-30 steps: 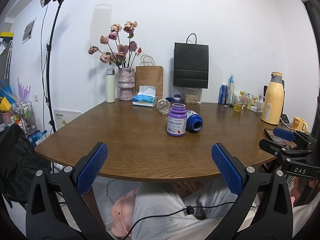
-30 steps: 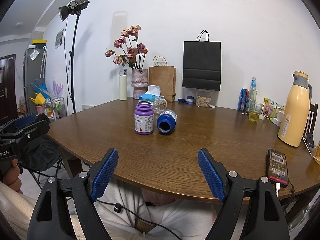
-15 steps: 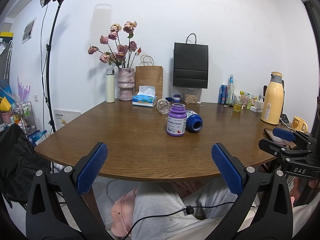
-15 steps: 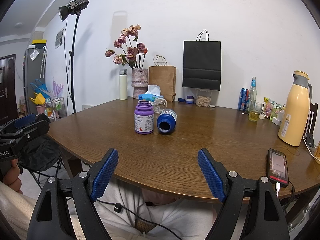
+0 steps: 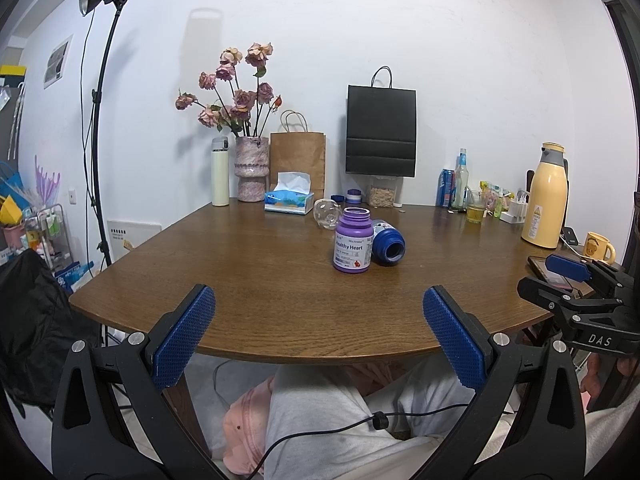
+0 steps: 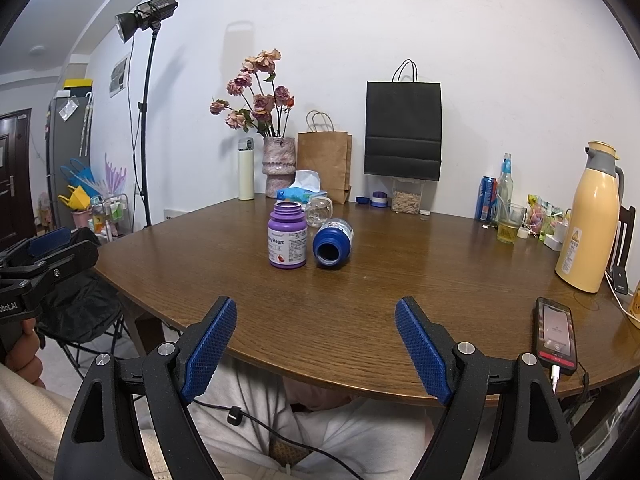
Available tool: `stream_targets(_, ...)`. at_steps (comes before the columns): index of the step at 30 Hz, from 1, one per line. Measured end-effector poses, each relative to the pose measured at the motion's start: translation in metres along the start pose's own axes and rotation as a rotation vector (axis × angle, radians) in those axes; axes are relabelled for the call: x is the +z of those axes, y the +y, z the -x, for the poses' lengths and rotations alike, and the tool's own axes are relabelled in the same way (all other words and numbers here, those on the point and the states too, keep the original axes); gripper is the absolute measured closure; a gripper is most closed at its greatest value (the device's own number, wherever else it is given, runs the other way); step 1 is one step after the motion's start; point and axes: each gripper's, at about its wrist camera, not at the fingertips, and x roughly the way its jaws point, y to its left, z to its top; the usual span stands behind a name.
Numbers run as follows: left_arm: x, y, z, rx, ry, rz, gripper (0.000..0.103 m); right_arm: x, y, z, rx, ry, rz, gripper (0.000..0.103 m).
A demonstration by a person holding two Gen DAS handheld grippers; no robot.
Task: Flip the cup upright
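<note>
A clear glass cup (image 5: 328, 214) (image 6: 319, 210) lies on its side on the brown table (image 5: 240, 272) (image 6: 400, 276), just behind two bottles. The purple bottle (image 5: 353, 240) (image 6: 287, 236) stands upright without a cap. Beside it a blue bottle (image 5: 387, 242) (image 6: 332, 242) lies on its side, its mouth facing me. My left gripper (image 5: 319, 300) is open and empty at the table's near edge. My right gripper (image 6: 316, 308) is also open and empty, short of the bottles. Each gripper shows at the edge of the other's view: right gripper (image 5: 560, 276), left gripper (image 6: 52, 248).
A phone (image 6: 555, 334) on a cable lies at the near right edge. A yellow thermos (image 6: 592, 216), a yellow mug (image 5: 598, 246), a glass of drink (image 6: 510, 224), a tissue box (image 5: 289, 200), a flower vase (image 5: 250, 168) and paper bags line the back. A person's lap is below.
</note>
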Motion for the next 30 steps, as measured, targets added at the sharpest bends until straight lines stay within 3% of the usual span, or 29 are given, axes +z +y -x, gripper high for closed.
stream_targets(24,0.004,-0.002,-0.002,-0.008,0.007,-0.002,0.0,0.002,-0.003,0.004,0.002,0.001,0.0,0.017)
stream_targets(27,0.005,-0.002,-0.011,-0.039,0.031,-0.003,0.0,0.002,-0.005,-0.005,0.008,0.009,-0.012,0.017)
stream_targets(30,0.013,0.002,-0.045,-0.053,0.043,0.005,0.0,0.008,-0.014,-0.028,0.02,0.047,-0.04,0.017)
